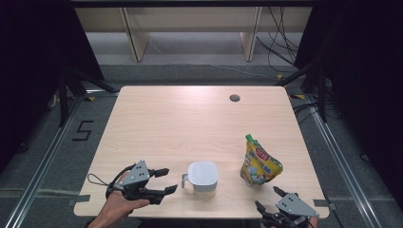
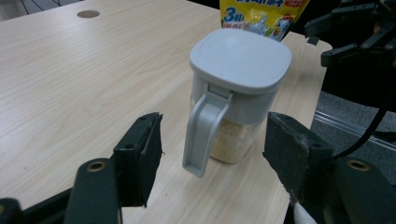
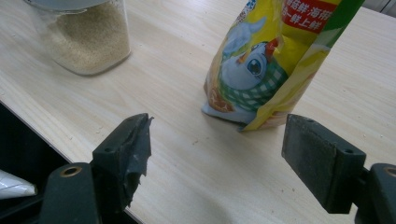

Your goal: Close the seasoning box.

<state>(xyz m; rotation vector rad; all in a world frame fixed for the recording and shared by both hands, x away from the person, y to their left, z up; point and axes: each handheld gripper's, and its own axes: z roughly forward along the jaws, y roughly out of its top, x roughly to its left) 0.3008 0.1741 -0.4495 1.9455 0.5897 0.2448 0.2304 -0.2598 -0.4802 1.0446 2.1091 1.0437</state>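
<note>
1. Table (image 1: 190, 118): a light wooden top bore two things near its front edge, with a round cable hole (image 1: 234, 98) toward the far right.
2. Canister (image 1: 203, 176): a clear container with a grey lid and a grey handle (image 2: 203, 133) stood upright near the front edge, about midway across; pale granules filled its lower part.
3. Pouch (image 1: 259, 163): a yellow stand-up pouch with a green spout and a cartoon chicken stood upright to the right of the canister, apart from it.
4. Left gripper (image 1: 162, 180): held in the person's left hand at the front left, it pointed toward the canister's handle side. In the left gripper view its jaws stood wide apart, with the handle between them but touched by neither pad.
5. Right gripper (image 1: 268, 198): it sat at the front right corner, just before the pouch. In the right gripper view its jaws stood apart with nothing between them, the pouch beyond the tips.
</note>
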